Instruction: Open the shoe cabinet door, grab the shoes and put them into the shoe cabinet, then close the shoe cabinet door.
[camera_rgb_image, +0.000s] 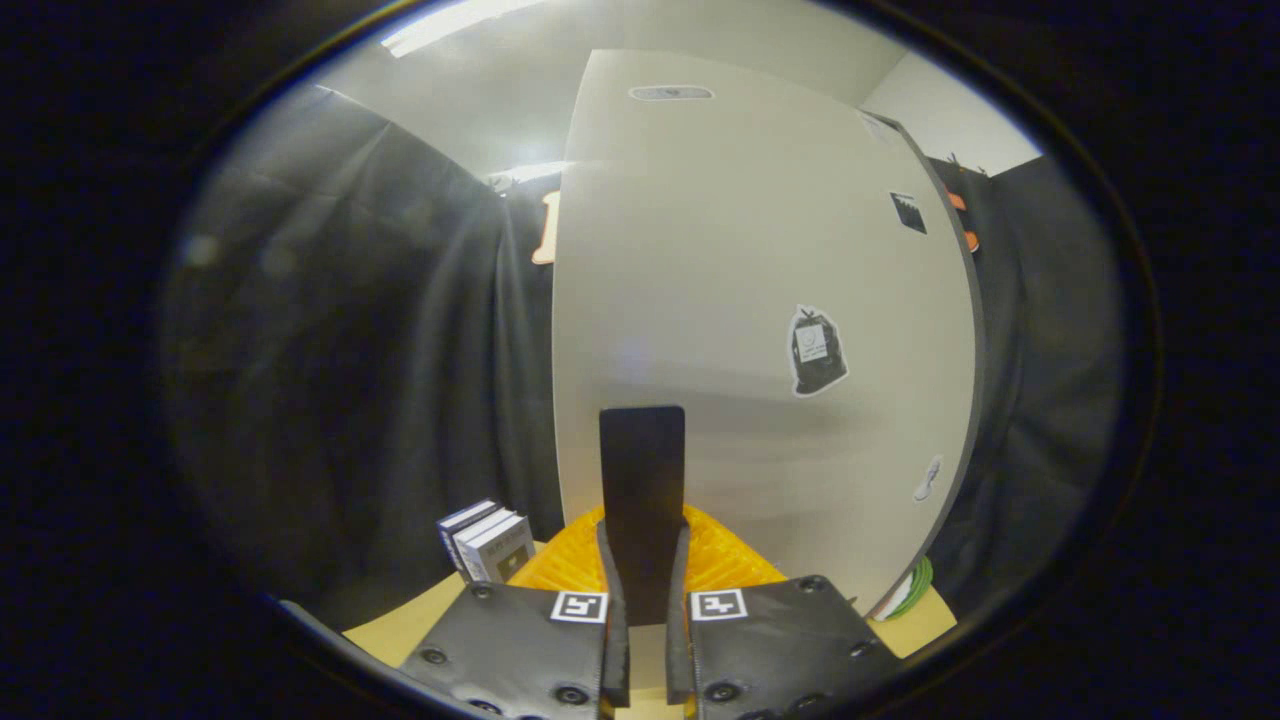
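The white shoe cabinet door (740, 300) stands close ahead of me, with a few stickers on its face. A dark flat handle (642, 470) rises upright from between my fingers in front of the door. My gripper (643, 545) is shut on the lower part of this handle, one finger pressing on each side. The door's right edge (965, 400) looks swung slightly away from the black cloth behind it. I cannot tell how far it stands open.
Several small boxes or books (490, 545) stand upright to the left of the fingers on a tan surface (400, 625). A green and white thing (912, 590) peeks out past the door's lower right corner. Black cloth hangs on both sides.
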